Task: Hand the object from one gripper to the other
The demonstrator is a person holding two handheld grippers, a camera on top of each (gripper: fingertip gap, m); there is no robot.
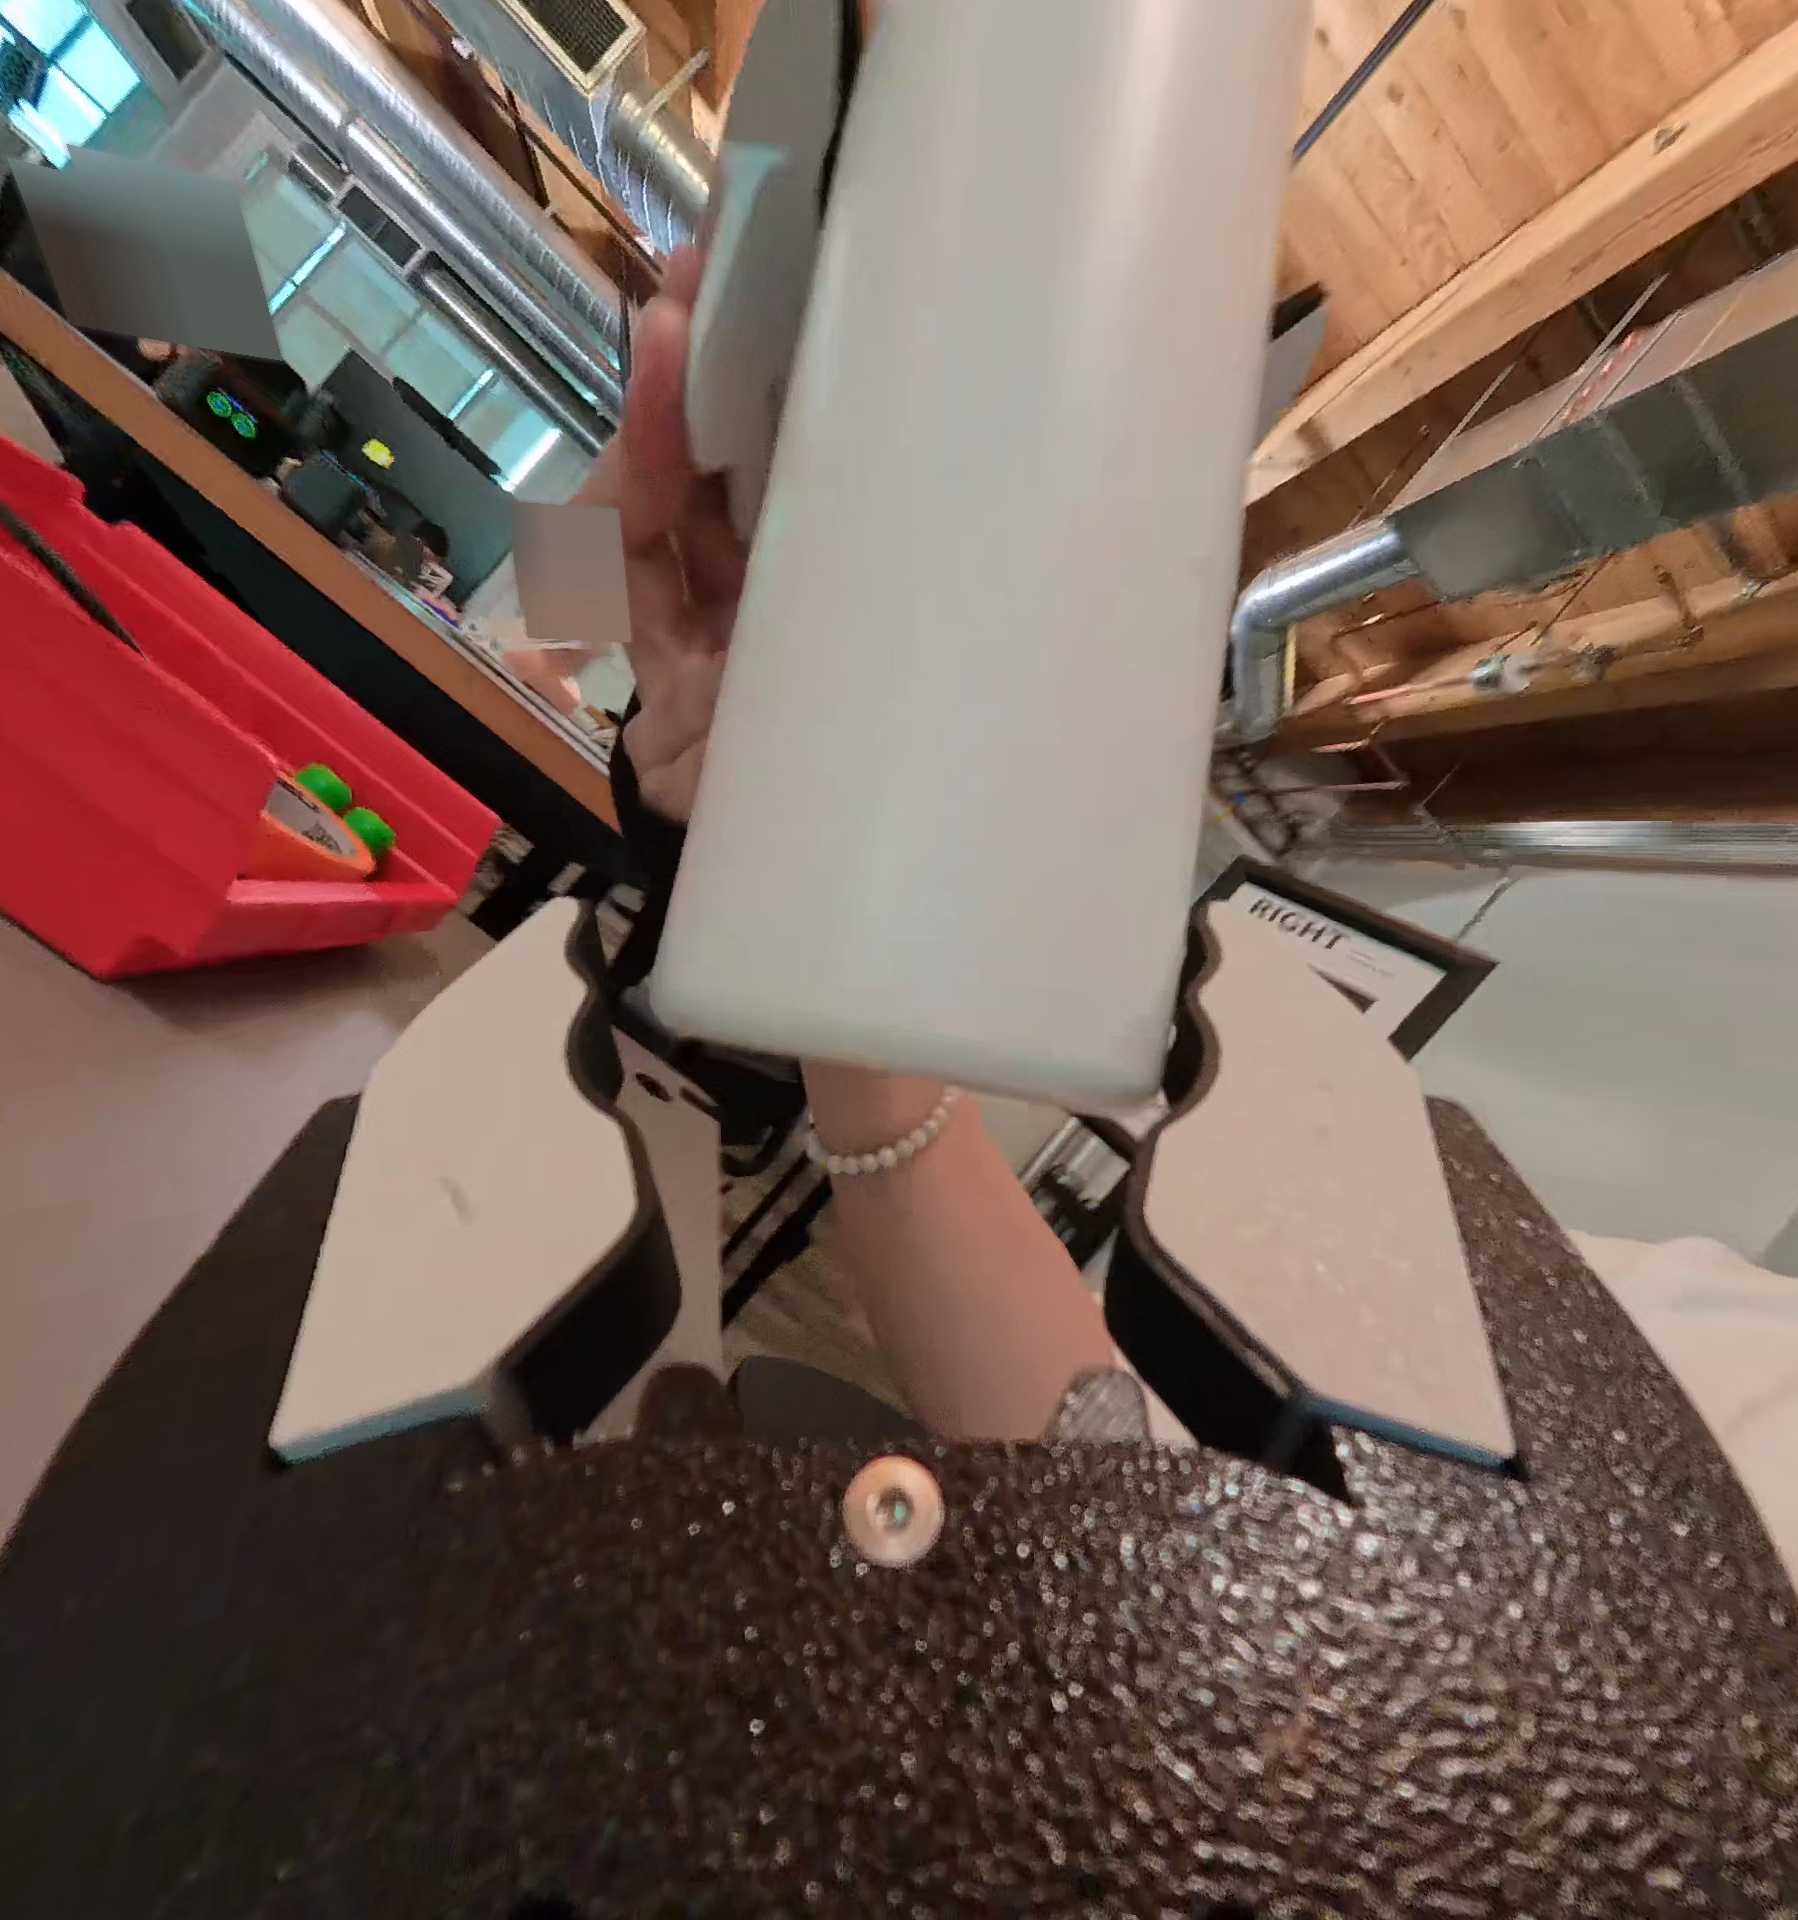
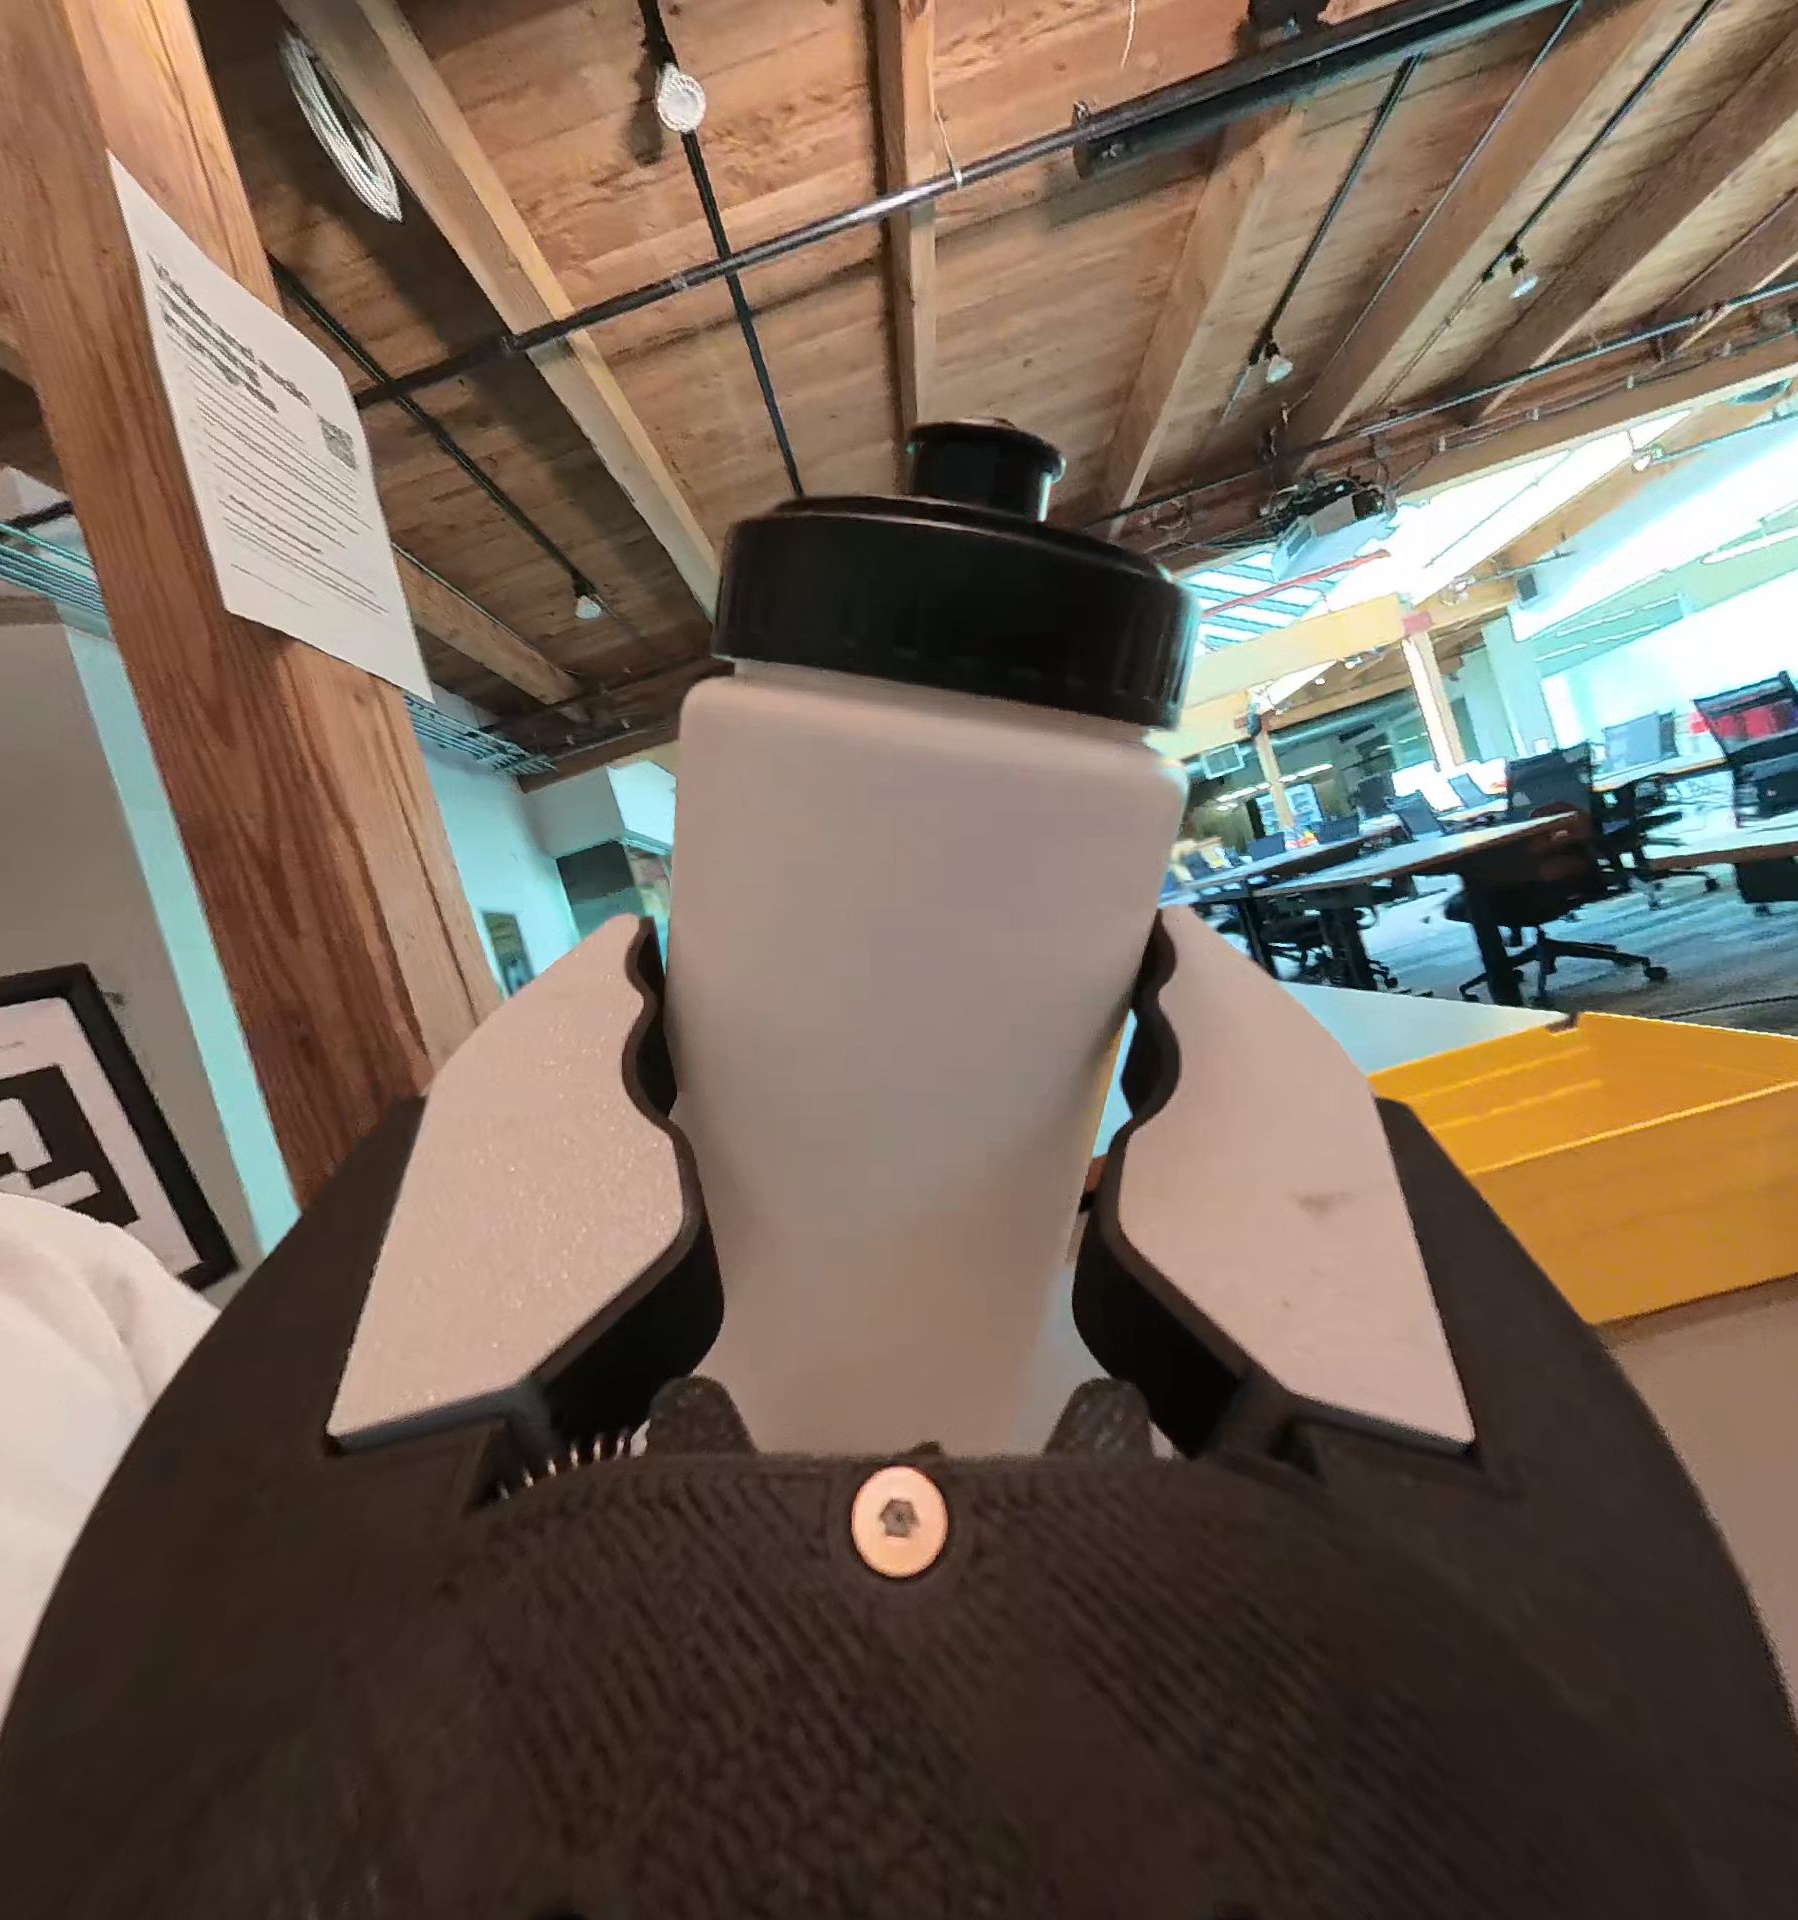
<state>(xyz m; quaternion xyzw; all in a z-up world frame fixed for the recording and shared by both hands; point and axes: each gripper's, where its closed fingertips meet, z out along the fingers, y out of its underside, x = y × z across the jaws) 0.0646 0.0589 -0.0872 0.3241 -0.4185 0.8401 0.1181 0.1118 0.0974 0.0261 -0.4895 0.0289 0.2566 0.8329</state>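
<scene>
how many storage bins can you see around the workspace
2. A red bin sits on the table at the left of the left wrist view; a yellow bin sits at the right of the right wrist view. Others may be out of view.

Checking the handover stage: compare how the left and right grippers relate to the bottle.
The right gripper has its fingers pressed against the white bottle, shut on it; the left gripper is open, its fingers flanking the bottle's base. The right grips mid-body; the left meets the bottom end. Both share grey-faced black fingers.
</scene>
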